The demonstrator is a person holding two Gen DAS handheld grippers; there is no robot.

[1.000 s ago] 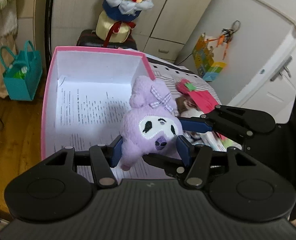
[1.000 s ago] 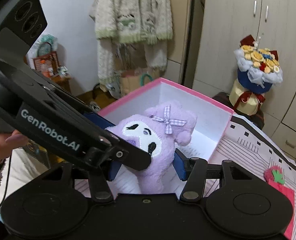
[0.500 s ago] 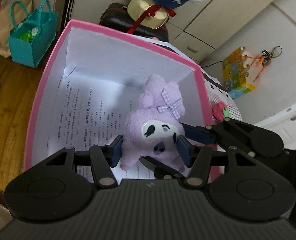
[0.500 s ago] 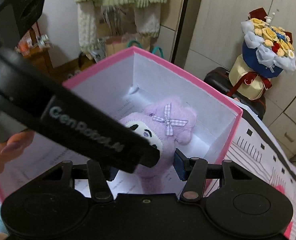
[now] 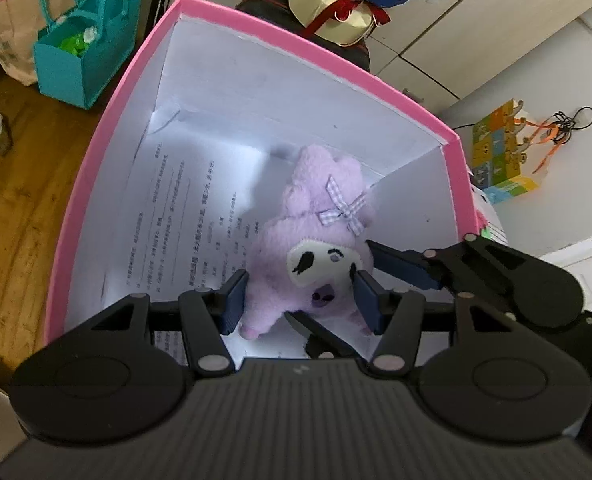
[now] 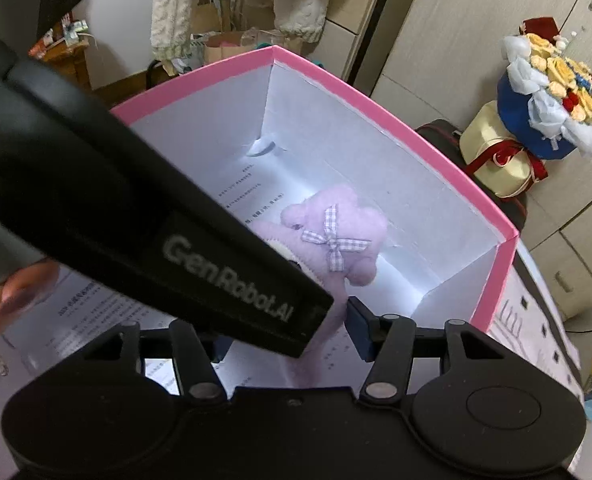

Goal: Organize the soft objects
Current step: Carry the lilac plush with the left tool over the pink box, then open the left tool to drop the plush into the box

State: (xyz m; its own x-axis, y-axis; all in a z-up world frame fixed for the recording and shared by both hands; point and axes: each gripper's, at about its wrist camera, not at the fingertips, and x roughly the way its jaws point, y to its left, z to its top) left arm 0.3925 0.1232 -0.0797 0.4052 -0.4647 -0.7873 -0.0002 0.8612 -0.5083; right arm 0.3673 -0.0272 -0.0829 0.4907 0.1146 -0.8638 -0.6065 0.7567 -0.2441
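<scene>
A purple plush toy (image 5: 320,248) with a checked bow and a white face hangs low inside the pink box (image 5: 296,56), near its right wall. My left gripper (image 5: 300,300) is shut on the toy's body, with a blue pad pressed on each side. From the right, my right gripper (image 6: 288,336) grips the same plush toy (image 6: 336,232) lower down. Its left finger is hidden behind the left gripper's black body. A printed sheet (image 5: 184,216) lines the white floor of the box (image 6: 376,100).
A teal bag (image 5: 84,60) and paper bags stand on the wooden floor left of the box. Behind it a flower bouquet (image 6: 552,92) sits on a dark case by cupboards. A hand (image 6: 12,296) shows at the left edge.
Both grippers carried the plush toy from above the box's near edge down into the box. The box now fills both views, and the toy hangs close to its floor.
</scene>
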